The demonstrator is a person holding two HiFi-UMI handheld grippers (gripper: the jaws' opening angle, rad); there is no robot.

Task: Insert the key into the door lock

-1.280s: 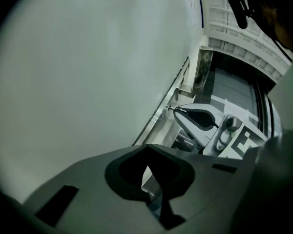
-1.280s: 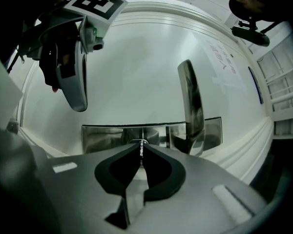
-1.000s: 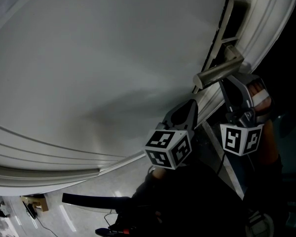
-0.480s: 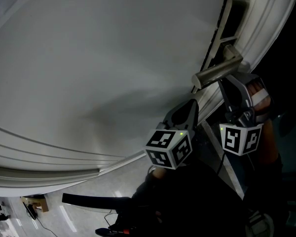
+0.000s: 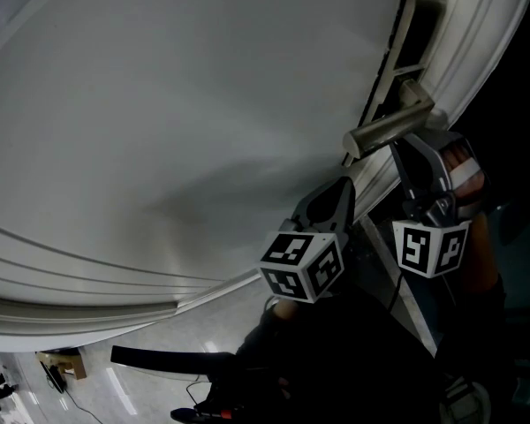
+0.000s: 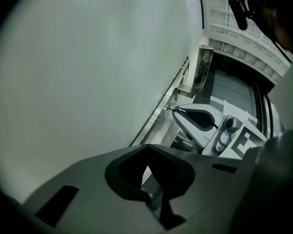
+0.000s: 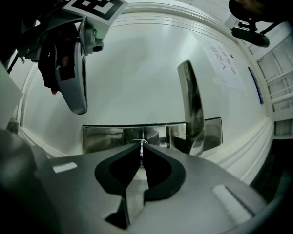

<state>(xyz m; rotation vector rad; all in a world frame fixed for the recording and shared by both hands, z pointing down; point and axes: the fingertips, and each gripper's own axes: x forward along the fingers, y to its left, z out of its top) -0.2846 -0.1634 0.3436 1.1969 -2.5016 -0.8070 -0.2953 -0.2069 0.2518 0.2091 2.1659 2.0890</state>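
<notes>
A white door (image 5: 203,104) carries a steel lock plate (image 7: 107,136) with a lever handle (image 7: 191,106). My right gripper (image 7: 141,149) is shut on a thin metal key (image 7: 141,152), whose tip sits at the keyhole in the plate. In the left gripper view the key (image 6: 172,109) touches the plate below the handle (image 6: 204,67), with the right gripper (image 6: 198,118) behind it. My left gripper (image 6: 147,165) is shut on nothing and hangs beside the door edge. In the head view the right gripper (image 5: 405,153) reaches under the handle (image 5: 390,126), with the left gripper (image 5: 338,191) just left of it.
The door's moulded frame (image 5: 486,51) runs along the right. A person's hand (image 5: 466,170) holds the right gripper. Far below lies a pale floor (image 5: 159,343) with a cable and a small brown object (image 5: 66,363). A paper notice (image 7: 222,62) hangs on the door.
</notes>
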